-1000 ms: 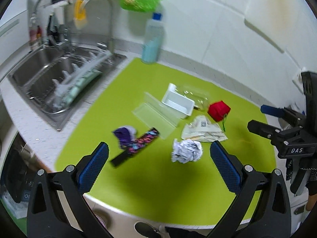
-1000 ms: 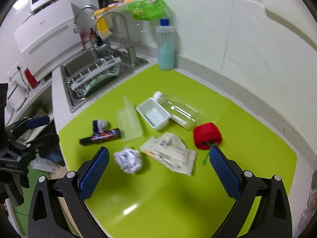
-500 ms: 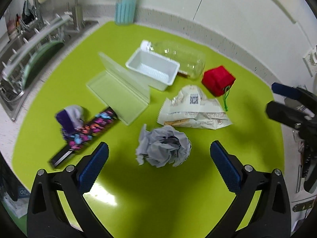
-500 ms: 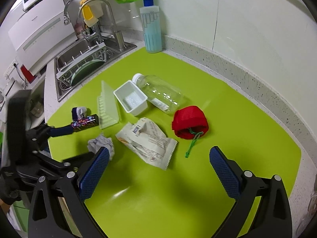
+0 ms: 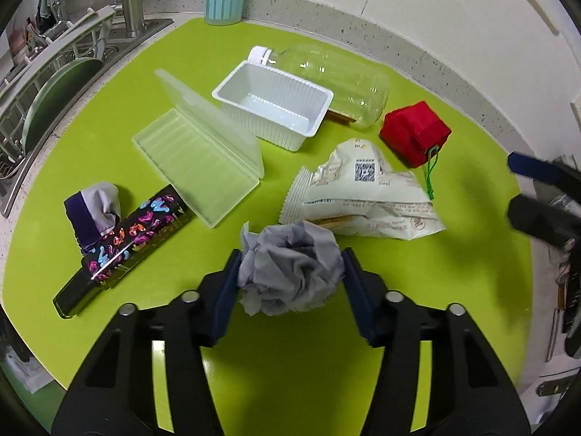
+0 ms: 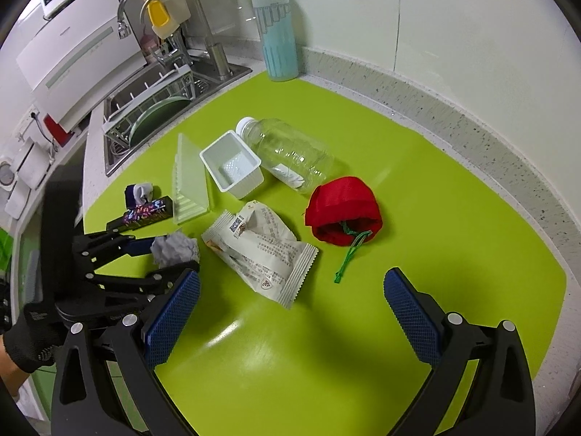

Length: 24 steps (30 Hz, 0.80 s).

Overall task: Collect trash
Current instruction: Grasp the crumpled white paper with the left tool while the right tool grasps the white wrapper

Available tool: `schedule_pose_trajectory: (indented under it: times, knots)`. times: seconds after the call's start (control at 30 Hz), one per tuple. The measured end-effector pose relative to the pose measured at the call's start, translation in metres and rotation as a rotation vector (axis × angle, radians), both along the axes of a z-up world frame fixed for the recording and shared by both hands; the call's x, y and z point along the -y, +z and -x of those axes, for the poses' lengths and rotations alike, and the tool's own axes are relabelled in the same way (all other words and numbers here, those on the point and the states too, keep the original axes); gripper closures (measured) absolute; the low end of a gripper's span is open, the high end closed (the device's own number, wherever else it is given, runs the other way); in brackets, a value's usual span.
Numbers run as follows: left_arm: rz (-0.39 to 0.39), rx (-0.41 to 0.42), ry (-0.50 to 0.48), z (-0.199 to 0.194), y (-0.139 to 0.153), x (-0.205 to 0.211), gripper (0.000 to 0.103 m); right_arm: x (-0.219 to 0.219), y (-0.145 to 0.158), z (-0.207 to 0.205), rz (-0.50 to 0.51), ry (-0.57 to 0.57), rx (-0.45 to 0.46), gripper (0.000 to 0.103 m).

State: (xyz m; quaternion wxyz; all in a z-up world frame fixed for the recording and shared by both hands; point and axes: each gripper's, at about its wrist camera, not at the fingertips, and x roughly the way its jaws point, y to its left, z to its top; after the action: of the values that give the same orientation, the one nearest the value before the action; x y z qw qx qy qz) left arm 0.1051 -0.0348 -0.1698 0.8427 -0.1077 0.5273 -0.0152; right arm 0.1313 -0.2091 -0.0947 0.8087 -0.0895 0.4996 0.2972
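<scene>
My left gripper (image 5: 289, 272) is shut on a crumpled grey paper ball (image 5: 290, 267), which also shows in the right wrist view (image 6: 174, 249), low over the green mat (image 5: 290, 363). Just beyond lie a white snack wrapper (image 5: 359, 196), a red pouch (image 5: 414, 132), a clear plastic bottle (image 5: 337, 81), a white plastic tray (image 5: 272, 105), a clear lidded box (image 5: 203, 152), a patterned dark wrapper (image 5: 123, 243) and a purple-grey scrap (image 5: 94, 210). My right gripper (image 6: 290, 312) is open and empty, above the mat in front of the wrapper (image 6: 265, 250) and the pouch (image 6: 343, 214).
A sink (image 6: 159, 109) with a dish rack and a tap sits at the far left. A blue-capped bottle (image 6: 277, 36) stands against the white wall. The counter edge (image 5: 21, 189) runs along the mat's left side.
My left gripper has moved down to the paper ball and closed on it. My right gripper has moved nearer the mat and stays open.
</scene>
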Motion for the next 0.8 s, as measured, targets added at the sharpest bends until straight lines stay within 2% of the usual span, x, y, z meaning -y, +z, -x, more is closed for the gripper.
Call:
schedule_pose_trajectory:
  times: [0.4, 0.67, 0.7, 0.73, 0.8]
  knots:
    - [0.034, 0.087, 0.063, 0.019, 0.049, -0.02, 0.053, -0.033, -0.039, -0.008, 0.028, 0.072, -0.084, 0.006]
    - [0.042, 0.101, 0.107, 0.03, 0.055, -0.031, 0.053, -0.057, -0.06, -0.015, 0.086, 0.128, -0.069, 0.006]
    - [0.045, 0.101, 0.11, 0.031, 0.055, -0.032, 0.053, -0.059, -0.062, -0.015, 0.094, 0.129, -0.067, 0.008]
    - [0.047, 0.1, 0.114, 0.032, 0.055, -0.034, 0.053, -0.06, -0.063, -0.016, 0.1, 0.131, -0.068, 0.02]
    - [0.048, 0.101, 0.121, 0.035, 0.056, -0.036, 0.053, -0.063, -0.067, -0.017, 0.129, 0.134, -0.061, 0.032]
